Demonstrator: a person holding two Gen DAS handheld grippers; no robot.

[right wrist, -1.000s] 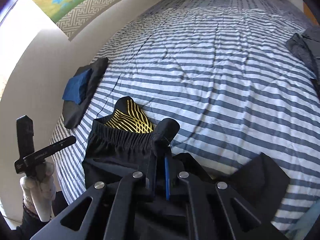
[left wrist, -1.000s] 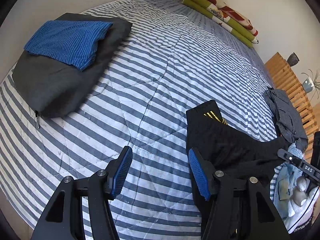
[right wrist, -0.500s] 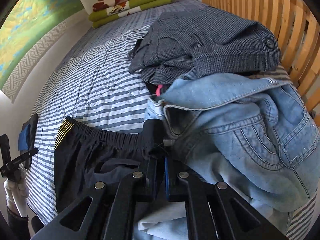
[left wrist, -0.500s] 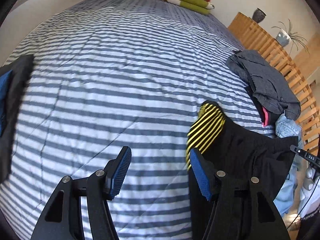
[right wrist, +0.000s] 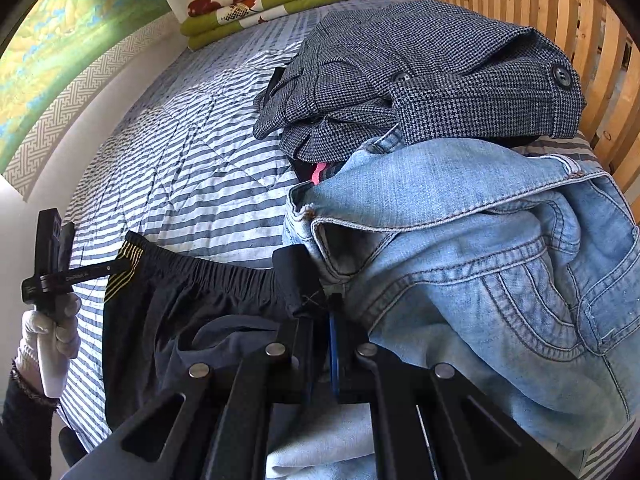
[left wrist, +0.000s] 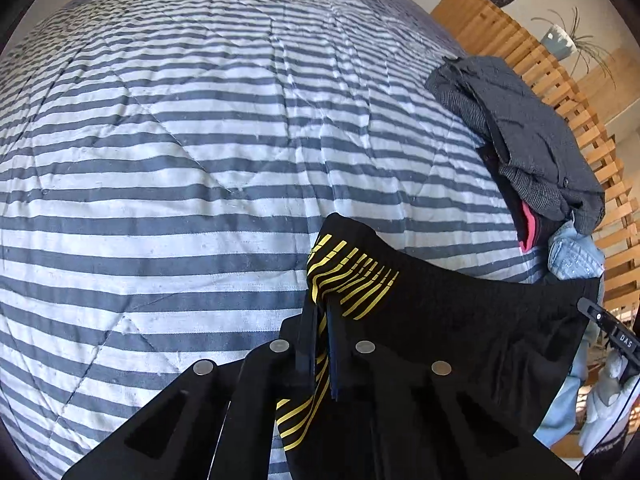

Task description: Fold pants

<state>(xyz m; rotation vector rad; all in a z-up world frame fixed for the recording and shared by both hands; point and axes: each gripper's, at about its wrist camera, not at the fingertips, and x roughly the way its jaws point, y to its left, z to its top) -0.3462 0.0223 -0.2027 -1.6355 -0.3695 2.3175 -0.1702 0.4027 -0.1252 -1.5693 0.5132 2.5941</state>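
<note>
Black pants (left wrist: 460, 320) with yellow stripes at the waistband corner hang stretched between both grippers over the striped bed. My left gripper (left wrist: 320, 320) is shut on the yellow-striped corner of the waistband. In the right wrist view the elastic waistband (right wrist: 224, 276) runs from the left gripper (right wrist: 120, 266), held by a white-gloved hand (right wrist: 48, 332), to my right gripper (right wrist: 318, 308), which is shut on the other end. The pants' legs hang down out of sight below.
A pile of clothes lies at the bed's edge: a grey houndstooth garment (right wrist: 420, 76), light blue jeans (right wrist: 480, 264), something pink (left wrist: 528, 228). A wooden slatted frame (left wrist: 560, 92) stands behind it. Folded green blankets (right wrist: 264, 8) lie at the far end of the striped quilt (left wrist: 180, 160).
My left gripper has closed on the yellow-striped waistband corner; it was open half a second ago. The pants' waistband is now stretched between both grippers. The right gripper stays shut.
</note>
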